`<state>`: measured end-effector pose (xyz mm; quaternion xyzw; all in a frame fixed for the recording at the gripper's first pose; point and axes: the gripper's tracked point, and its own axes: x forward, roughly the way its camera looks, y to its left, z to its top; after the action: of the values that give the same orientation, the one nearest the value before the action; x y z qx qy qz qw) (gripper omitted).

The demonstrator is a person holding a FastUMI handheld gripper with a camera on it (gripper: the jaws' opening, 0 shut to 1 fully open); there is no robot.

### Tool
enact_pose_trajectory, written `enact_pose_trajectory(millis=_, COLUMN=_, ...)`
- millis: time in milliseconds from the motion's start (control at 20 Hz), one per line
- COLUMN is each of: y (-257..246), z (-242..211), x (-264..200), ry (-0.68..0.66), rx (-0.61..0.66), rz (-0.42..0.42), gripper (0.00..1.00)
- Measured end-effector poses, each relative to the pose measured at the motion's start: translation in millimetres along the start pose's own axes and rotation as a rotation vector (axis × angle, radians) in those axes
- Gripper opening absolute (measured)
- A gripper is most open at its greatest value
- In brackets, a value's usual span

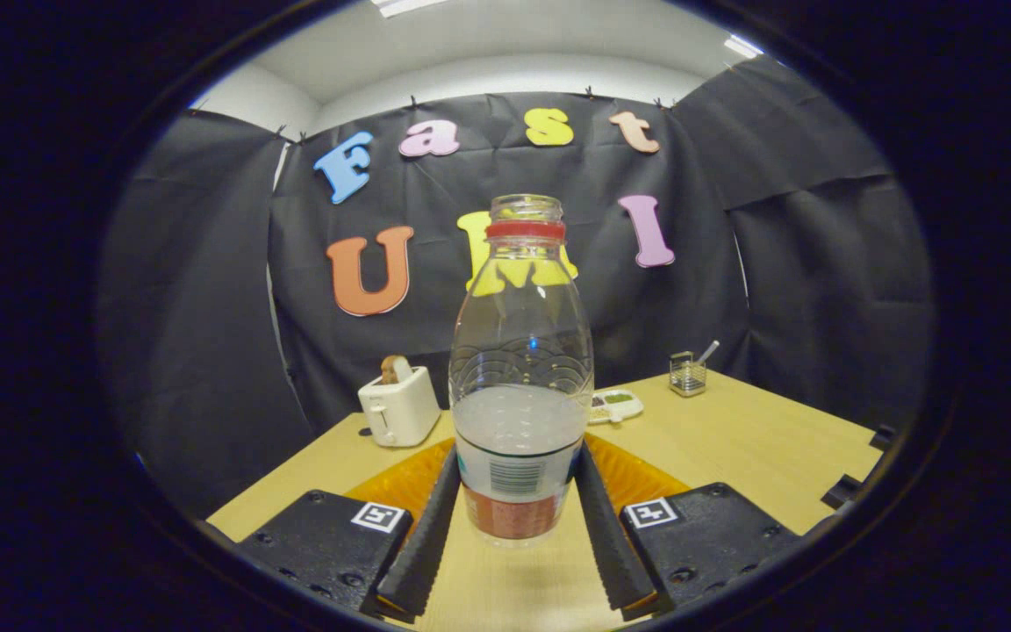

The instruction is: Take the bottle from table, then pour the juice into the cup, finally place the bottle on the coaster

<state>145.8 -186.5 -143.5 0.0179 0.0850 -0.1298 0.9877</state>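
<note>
Currently on what I judge to be step 3 of 3: bottle [520, 369] upright between the fingers of the gripper [516, 496], both fingers pressed against its lower sides at the label band, so it is pinched. Bottle base appears to sit just above or on the table [734, 448]; cannot tell which. An orange coaster [637, 478] lies directly behind the bottle, flat on the table, its edge showing on either side of the fingers

Next move, as a judgement: carry the bottle slightly forward, keep it vertical, set it centred on the coaster, then spread the fingers. Risk: open neck, any tilt spills

Containers:
- bottle: clear, uncapped, red neck ring, cloudy pale liquid filling roughly the lower 1/3
- toaster [398, 405], near the wall: 1 slice of bread standing in a slot
- small tray [615, 405] beyond the bottle: greenish contents, too small to identify
- wire holder [688, 373], well apart: 1 utensil handle sticking out
</note>
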Motion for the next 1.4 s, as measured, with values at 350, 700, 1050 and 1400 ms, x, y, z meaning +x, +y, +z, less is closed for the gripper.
enact_pose_trajectory(millis=350, y=28, z=-44, x=84, ry=0.081, rx=-0.188, rz=-0.056, gripper=0.78)
enact_pose_trajectory(millis=700, y=11, z=-85, x=140, ry=0.146, rx=-0.155, rz=-0.072, gripper=0.79)
enact_pose_trajectory(millis=1050, y=14, z=-118, x=175, ry=0.192, rx=-0.15, rz=-0.043, gripper=0.8)
enact_pose_trajectory(millis=1400, y=8, z=-129, x=180, ry=0.207, rx=-0.176, rz=-0.043, gripper=0.82)
